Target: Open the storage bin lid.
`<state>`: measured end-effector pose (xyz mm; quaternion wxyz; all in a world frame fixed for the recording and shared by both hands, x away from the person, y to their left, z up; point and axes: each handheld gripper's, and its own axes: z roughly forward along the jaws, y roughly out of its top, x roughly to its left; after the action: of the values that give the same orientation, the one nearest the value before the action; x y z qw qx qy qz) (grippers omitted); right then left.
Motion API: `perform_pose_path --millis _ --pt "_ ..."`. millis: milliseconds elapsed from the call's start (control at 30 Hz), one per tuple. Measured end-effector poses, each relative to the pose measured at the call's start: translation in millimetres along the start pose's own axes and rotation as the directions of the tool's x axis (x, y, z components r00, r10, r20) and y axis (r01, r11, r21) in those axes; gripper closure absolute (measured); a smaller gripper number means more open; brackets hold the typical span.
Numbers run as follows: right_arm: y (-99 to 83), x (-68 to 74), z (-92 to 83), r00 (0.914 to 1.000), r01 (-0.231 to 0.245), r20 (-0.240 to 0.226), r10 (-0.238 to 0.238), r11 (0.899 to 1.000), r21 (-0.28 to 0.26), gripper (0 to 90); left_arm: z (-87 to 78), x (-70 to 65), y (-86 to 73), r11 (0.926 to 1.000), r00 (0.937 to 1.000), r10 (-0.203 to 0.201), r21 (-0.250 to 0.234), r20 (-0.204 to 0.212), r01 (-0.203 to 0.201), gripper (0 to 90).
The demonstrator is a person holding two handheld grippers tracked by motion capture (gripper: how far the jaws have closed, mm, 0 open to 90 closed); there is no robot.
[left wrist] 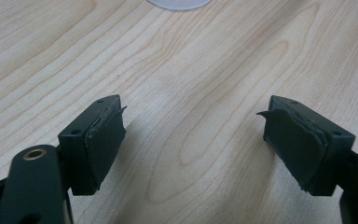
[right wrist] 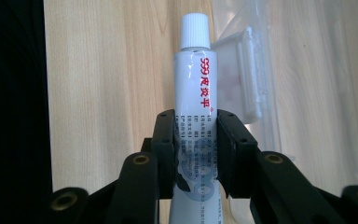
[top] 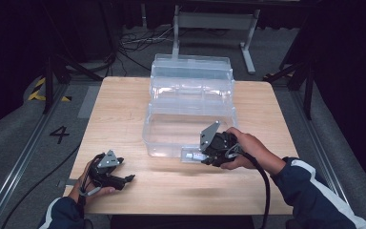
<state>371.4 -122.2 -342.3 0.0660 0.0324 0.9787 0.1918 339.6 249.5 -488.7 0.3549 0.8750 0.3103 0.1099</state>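
- Table point(top: 124, 109): pale wood top. The far middle is taken up by the box; the near strip and the whole left side are bare. That is the open room for moving.
- Clear plastic box point(top: 190, 102): tiered, lid thrown back toward the far edge, lowest tray open and facing the person. Its near wall and front latch point(right wrist: 249, 74) sit just beside the right gripper. That wall is the edge to respect.
- Right gripper point(top: 201, 156): held near the box's front, jaws clamped on the lower body of a white tube point(right wrist: 198, 93) with red lettering, cap pointing away from the hand.
- Judgement on the step: likely carrying the tube into the open tray. To do it well, lift until the cap end clears the near wall, then go forward over the rim. The grip sits low on the tube, so the long free end could swing or catch the latch.
- Keep the squeeze as is; a soft tube may buckle if pressed harder.
- Left gripper point(top: 129, 178): resting at the table's near-left, well apart from the box, jaws spread with bare wood between the pads point(left wrist: 103, 142). It is out of the path and can stay there.
- Release the tube only once it is low inside the tray.
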Motion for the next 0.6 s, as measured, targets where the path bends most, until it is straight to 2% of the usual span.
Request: perform_pose_path --millis 267,600 --pt "-1.2 -11.4 -11.7 0.9992 -0.016 0.037 0.015 1.000 0.007 71.0 -0.1 0.1 0.0 1.0000 1.0000 0.001 0.000 -0.002 -0.001 20.5" --pt "-4.7 -28.2 -21.3 0.9981 -0.036 0.050 0.035 0.999 0.008 71.0 -0.1 0.2 0.1 1.0000 1.0000 0.003 0.000 -0.003 -0.003 20.5"
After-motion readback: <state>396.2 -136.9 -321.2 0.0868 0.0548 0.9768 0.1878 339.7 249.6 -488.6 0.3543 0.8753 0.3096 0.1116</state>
